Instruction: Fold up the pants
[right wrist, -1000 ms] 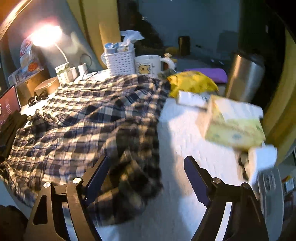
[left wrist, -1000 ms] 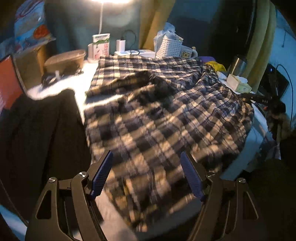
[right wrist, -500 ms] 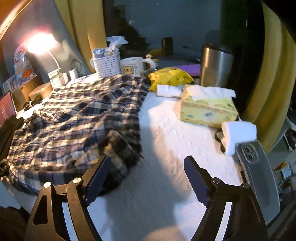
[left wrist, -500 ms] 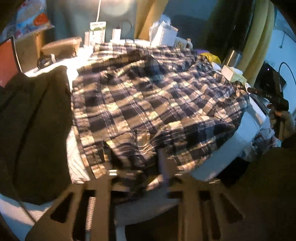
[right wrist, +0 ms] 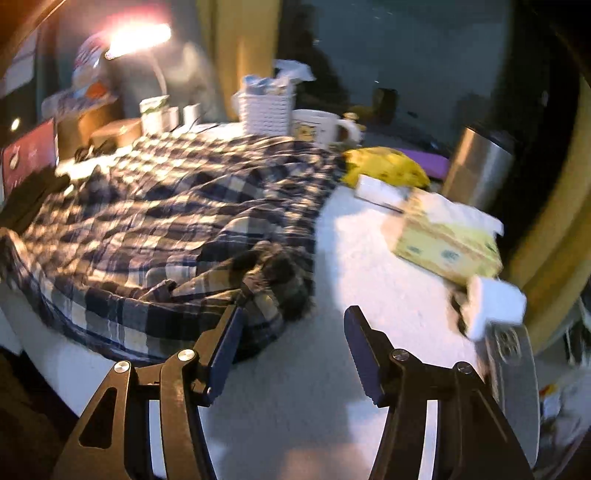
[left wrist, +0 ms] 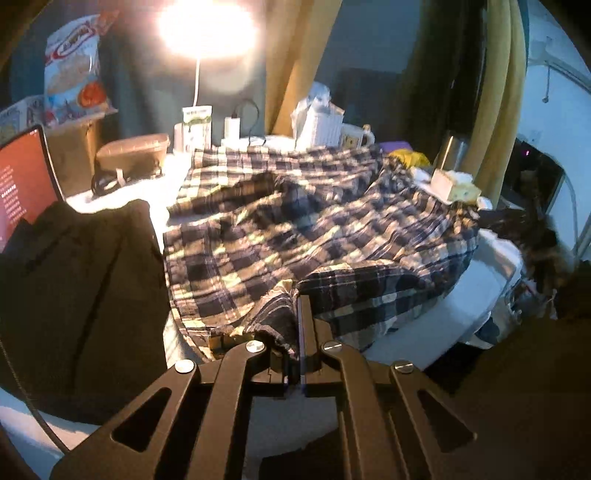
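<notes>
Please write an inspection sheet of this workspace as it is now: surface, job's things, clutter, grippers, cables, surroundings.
Surface: white table, largely covered.
Job's things: plaid pants spread unfolded, near edge lifted.
Clutter: tissue box, steel tumbler, mug, white basket, yellow bag, phone, dark garment.
Grippers: left gripper shut on the pants' edge; right gripper has just been closing, fingers open, pants corner between them.
Cables: charger cable at the back.
Surroundings: lit lamp, yellow curtain.

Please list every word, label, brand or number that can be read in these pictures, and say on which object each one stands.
No text can be read.
Snack bag: red lettering, too blurred.
Tablet screen: white lines, too small.
Carton: print too small.
Mug: only a yellow picture.
</notes>
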A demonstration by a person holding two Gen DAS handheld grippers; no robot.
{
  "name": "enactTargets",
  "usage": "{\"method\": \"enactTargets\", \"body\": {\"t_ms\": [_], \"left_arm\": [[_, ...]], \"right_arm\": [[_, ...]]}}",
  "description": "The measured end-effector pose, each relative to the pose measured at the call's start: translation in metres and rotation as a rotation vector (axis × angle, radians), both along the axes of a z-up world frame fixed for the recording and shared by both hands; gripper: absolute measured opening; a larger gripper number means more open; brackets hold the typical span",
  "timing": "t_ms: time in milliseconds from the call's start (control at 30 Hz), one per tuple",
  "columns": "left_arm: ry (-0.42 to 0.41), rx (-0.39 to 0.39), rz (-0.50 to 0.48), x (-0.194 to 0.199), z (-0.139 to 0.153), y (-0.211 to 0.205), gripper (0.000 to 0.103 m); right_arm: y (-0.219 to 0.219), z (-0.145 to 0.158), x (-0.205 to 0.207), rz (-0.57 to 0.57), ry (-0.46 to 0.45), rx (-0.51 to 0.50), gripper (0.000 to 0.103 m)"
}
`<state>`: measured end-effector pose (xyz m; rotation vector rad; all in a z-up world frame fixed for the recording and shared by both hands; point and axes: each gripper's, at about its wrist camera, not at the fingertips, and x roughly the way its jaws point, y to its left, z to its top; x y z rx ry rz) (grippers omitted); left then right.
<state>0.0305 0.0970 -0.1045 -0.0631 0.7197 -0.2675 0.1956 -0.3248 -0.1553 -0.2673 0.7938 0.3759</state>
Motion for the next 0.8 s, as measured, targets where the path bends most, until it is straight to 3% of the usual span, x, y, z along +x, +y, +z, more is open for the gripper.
{"method": "enactTargets", "body": {"t_ms": [100, 200, 267, 300, 333, 667, 700, 800], "left_arm": [[-0.052, -0.005, -0.004, -0.005, 0.010, -0.002, 0.002], [-0.079, 0.002, -0.006, -0.007, 0.016, -0.005, 0.002], [-0.084, 0.002, 0.001, -0.007, 0.017, -0.004, 0.002], [-0.086, 0.001, 0.005, -0.007, 0.017, -0.004, 0.002], [-0.090, 0.000, 0.010, -0.007, 0.018, -0.003, 0.002], [-0.184, 0.007, 0.061, -0.003, 0.037, 0.000, 0.002], [-0.196, 0.008, 0.063, -0.002, 0.040, 0.000, 0.002], [-0.227, 0.007, 0.074, 0.003, 0.048, 0.001, 0.002]], "right_arm": [[0.007, -0.011, 0.013, 0.020, 0.024, -0.015, 0.091], [0.012, -0.018, 0.020, 0.055, 0.040, 0.005, 0.090], [0.017, -0.018, 0.019, 0.074, 0.031, -0.001, 0.063], [0.020, -0.019, 0.018, 0.076, 0.030, -0.016, 0.040], [0.020, -0.019, 0.017, 0.061, 0.014, -0.038, 0.032], [-0.014, 0.012, 0.009, -0.037, -0.038, 0.102, 0.023], [-0.014, 0.019, 0.009, -0.040, -0.054, 0.113, 0.012], [-0.015, 0.033, 0.012, -0.062, -0.076, 0.150, 0.009]]}}
